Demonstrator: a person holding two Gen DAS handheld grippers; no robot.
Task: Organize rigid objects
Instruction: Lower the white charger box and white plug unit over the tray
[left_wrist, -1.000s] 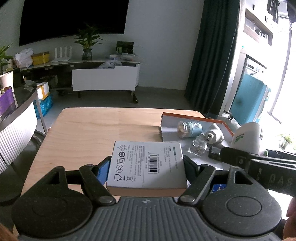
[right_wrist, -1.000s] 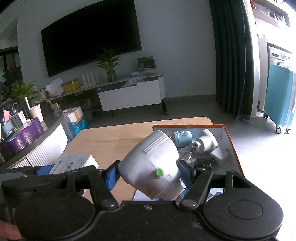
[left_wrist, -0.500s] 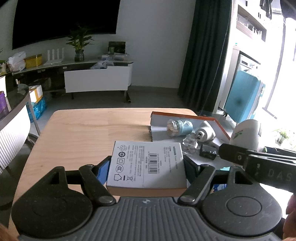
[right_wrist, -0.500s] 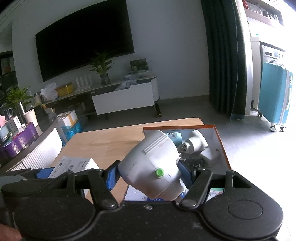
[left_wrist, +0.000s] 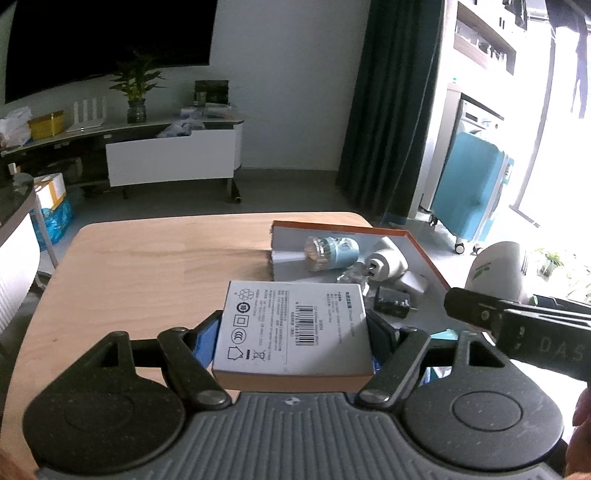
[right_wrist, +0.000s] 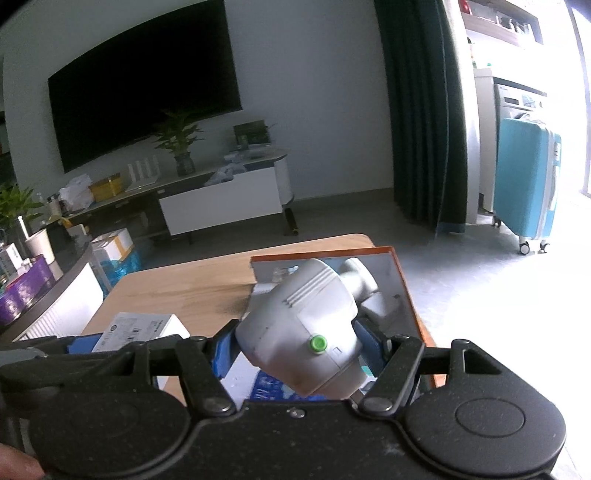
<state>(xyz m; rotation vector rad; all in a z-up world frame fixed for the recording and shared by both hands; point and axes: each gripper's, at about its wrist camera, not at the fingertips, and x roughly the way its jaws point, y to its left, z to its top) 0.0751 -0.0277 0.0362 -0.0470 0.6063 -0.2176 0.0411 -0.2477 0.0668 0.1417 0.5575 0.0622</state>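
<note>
While the left tongs (left_wrist: 293, 334) clamp the white carton (left_wrist: 295, 325), held flat with its long axis pointing forward over the counter (left_wrist: 147, 266), the orange-rimmed tray (left_wrist: 424, 254) lies ahead and to their right. The right tongs (right_wrist: 297, 349), closed on the white device (right_wrist: 301, 328), hover above that tray and are nearer. Against the earlier frames, both have advanced toward it.

White barcoded box (left_wrist: 295, 325), orange-rimmed grey tray (left_wrist: 424, 254), green-buttoned white device (right_wrist: 299, 332)
</note>
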